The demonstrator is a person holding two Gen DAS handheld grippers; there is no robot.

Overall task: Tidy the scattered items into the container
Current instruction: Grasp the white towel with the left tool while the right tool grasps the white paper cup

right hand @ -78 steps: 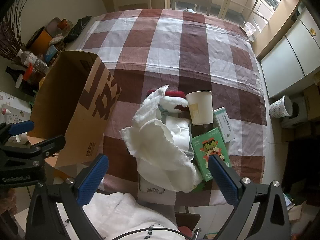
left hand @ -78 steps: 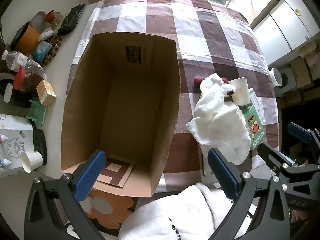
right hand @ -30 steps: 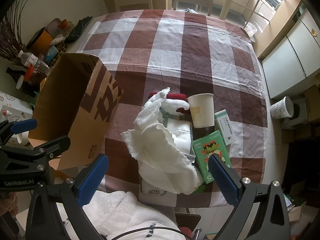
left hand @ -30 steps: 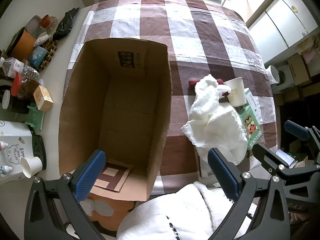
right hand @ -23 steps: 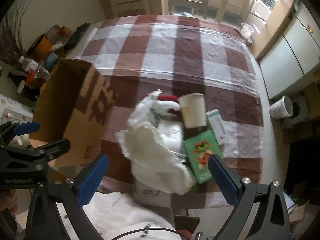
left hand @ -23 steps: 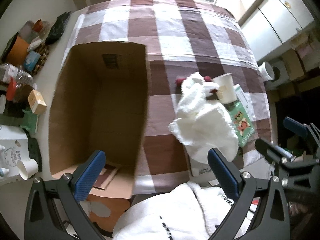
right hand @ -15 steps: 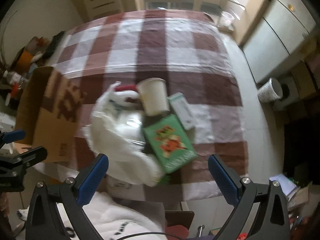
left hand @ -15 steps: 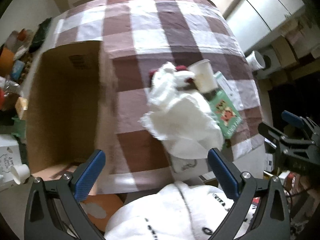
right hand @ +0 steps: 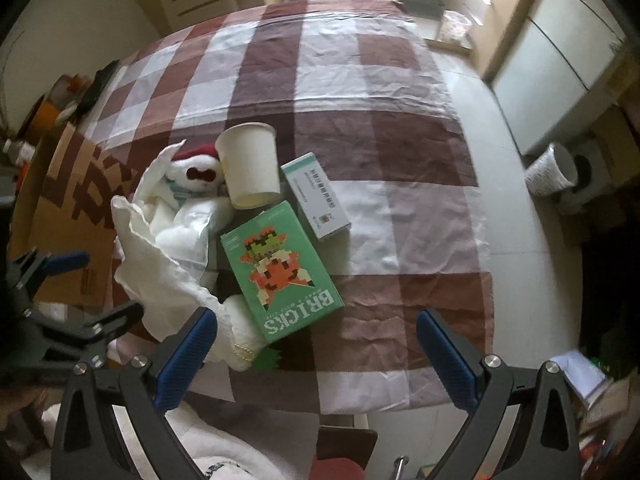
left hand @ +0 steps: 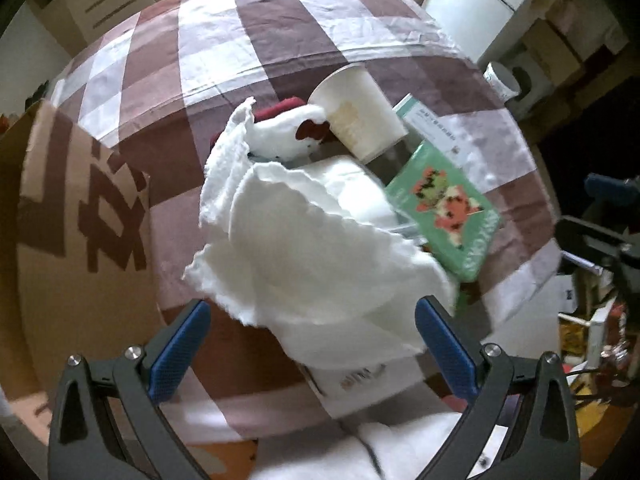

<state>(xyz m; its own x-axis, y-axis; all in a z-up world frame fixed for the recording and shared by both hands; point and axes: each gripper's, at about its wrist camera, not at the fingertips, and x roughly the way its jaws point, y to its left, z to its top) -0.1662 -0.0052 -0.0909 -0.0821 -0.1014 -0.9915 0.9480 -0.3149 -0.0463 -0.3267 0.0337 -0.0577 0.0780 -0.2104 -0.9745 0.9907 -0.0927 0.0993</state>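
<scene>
**Both grippers poised above the pile, nothing picked yet**

The left gripper [left hand: 312, 332] hangs with its jaws spread wide and empty over the white cloth [left hand: 304, 248], which is draped across the heap and would likely have to come off first to free what lies beneath. The right gripper [right hand: 316, 340] is likewise released, holding nothing, aimed at the green bricks box [right hand: 280, 272] lying flat on the checked tabletop [right hand: 360, 80]. Touching that box are a tipped paper cup [right hand: 250, 168], a red-and-white plush toy [right hand: 196, 172] partly under the cloth, and a small white carton [right hand: 316, 196]. The cardboard box [left hand: 76, 216] stands just beside the pile at the left, close enough for short carries.
</scene>
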